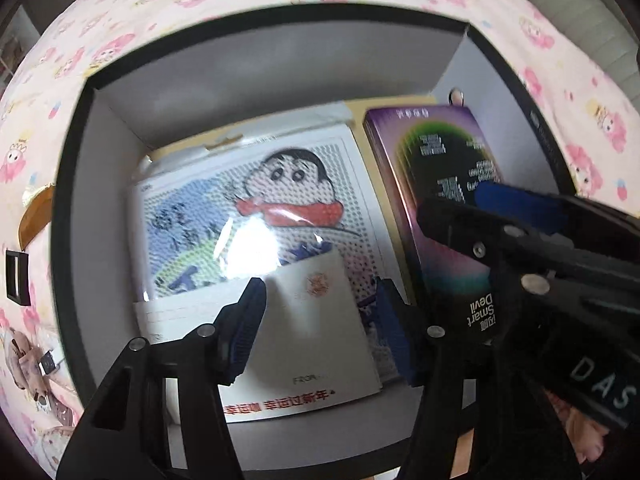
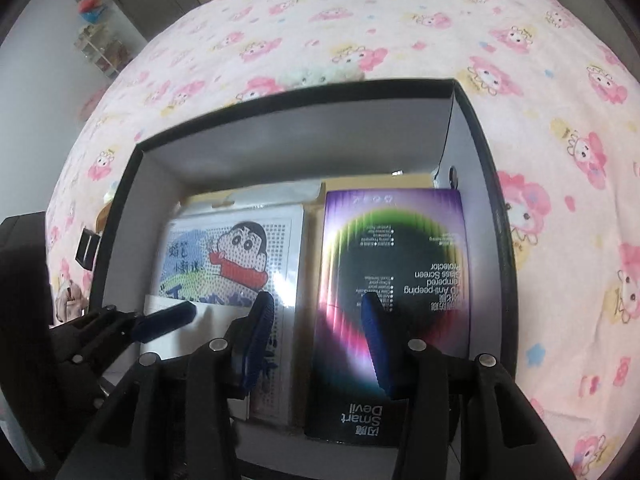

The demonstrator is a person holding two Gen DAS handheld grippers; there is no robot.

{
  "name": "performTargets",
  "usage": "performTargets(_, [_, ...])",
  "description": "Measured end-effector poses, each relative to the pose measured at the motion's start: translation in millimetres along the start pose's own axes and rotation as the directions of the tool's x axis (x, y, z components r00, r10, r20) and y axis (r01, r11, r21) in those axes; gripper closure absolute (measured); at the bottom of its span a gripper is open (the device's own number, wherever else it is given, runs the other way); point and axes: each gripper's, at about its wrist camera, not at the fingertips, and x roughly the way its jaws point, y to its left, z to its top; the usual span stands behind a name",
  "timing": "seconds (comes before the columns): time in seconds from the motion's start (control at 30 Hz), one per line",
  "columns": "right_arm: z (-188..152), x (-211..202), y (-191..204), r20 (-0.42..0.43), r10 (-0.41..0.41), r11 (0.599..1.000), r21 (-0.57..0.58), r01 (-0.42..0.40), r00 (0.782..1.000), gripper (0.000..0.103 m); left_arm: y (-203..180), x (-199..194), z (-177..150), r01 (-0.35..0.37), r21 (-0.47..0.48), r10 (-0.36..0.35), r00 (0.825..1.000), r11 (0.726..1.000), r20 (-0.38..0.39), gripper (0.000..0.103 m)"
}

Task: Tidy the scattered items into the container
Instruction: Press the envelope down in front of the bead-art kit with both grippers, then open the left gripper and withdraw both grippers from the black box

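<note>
Blue fingers (image 1: pixel 250 320) on both grippers are spread and empty over the box (image 1: pixel 280 64); dipping could knock the card (image 1: pixel 312 320).

I see the black-rimmed box (image 2: pixel 486 184) holding a cartoon bead kit (image 2: pixel 232 256), a white card (image 1: pixel 320 320) overlapping it, and a purple screen-protector pack (image 2: pixel 394 280) lying flat beside them.

surface: pink cartoon-print bedsheet (image 2: pixel 360 40); wall: grey; back-left: shelf (image 2: pixel 100 50), perhaps toys
</note>
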Motion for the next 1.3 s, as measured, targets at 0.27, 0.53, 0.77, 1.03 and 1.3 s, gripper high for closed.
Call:
performTargets(0.27, [-2, 11, 2, -0.035, 0.000, 1.000, 0.024, 0.001, 0.999, 0.061, 15, 8, -5, -0.049, -0.014, 0.048, 0.998, 0.999, -0.029, 0.046])
performTargets(0.53, [-4, 17, 8, -0.040, -0.027, 1.000, -0.006, 0.027, 0.999, 0.062, 53, -15, -2, 0.125, -0.117, -0.118, 0.991, 0.985, 0.065, 0.046])
performTargets(0.77, [0, 25, 4, -0.040, -0.064, 0.998, 0.010, 0.065, 0.997, 0.062, 67, -3, 4, 0.073, -0.167, -0.065, 0.996, 0.983, 0.055, 0.046])
performTargets(1.03, [-3, 32, 2, -0.087, -0.041, 0.999, 0.008, 0.042, 0.995, 0.059, 71, 7, -6, 0.008, -0.169, -0.010, 1.000, 0.986, -0.014, 0.046])
performTargets(1.3, [-22, 22, 13, -0.050, -0.115, 0.992, -0.047, 0.113, 0.992, 0.059, 73, -28, -35, 0.077, -0.146, -0.062, 0.992, 0.986, 0.106, 0.046])
